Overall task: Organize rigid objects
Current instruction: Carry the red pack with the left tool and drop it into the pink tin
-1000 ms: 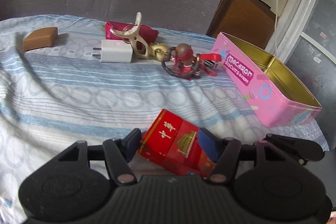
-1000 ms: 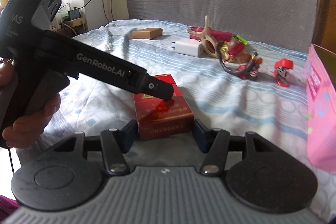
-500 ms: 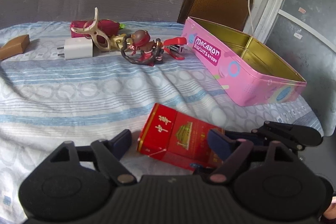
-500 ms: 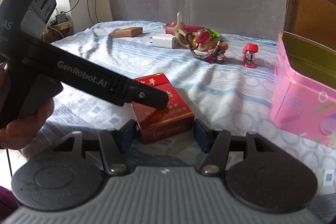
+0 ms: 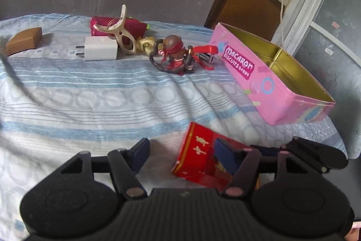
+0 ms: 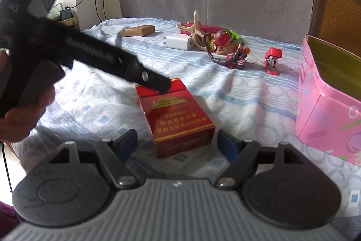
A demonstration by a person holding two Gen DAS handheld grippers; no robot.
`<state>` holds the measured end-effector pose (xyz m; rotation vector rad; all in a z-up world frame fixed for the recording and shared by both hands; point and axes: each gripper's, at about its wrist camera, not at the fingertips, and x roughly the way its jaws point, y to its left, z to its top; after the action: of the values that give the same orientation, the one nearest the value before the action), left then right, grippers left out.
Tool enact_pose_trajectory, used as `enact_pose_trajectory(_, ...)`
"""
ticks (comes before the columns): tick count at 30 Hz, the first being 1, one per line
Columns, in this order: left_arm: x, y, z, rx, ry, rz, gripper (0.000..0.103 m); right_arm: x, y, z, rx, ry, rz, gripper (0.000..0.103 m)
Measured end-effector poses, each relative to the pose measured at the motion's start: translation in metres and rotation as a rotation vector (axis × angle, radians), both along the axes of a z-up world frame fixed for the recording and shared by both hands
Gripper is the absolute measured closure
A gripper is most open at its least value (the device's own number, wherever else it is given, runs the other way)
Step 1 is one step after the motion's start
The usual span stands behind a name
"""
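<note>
Up close, both claws apart, right claw [image 6: 178, 143] opening around "CHUNGHWA" pack [image 6: 178, 121], "Macaron" tin [image 5: 270, 80].

Left wrist view: you look down along the fingers, close over the bed [image 5: 90, 92], facing the grey backrest. Right wrist view: same tilt, from further right. Shared: red pack [image 5: 198, 150] [image 6: 178, 119], pink tin [image 5: 270, 87] [image 6: 327, 110], the far clutter.
</note>
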<state>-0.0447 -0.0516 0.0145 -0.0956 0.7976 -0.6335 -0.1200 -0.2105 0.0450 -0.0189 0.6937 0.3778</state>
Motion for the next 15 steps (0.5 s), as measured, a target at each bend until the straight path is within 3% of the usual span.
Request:
enact_pose_trajectory(3,-0.004,-0.007,-0.001,-0.01,0.003,-0.042,0.04,0.002,0.002,0.0,-0.001,-0.002,0.0,0.025)
enact_pose_trajectory(5,-0.009,-0.013,-0.001,-0.011,0.003,-0.068,0.041,0.001,0.002,0.001,-0.004,-0.01,0.002,0.036)
enact_pose_trajectory(15,-0.028,-0.048,-0.002,-0.018,0.014,-0.166,0.041,-0.026,-0.024,0.003,-0.001,-0.006,-0.039,0.036)
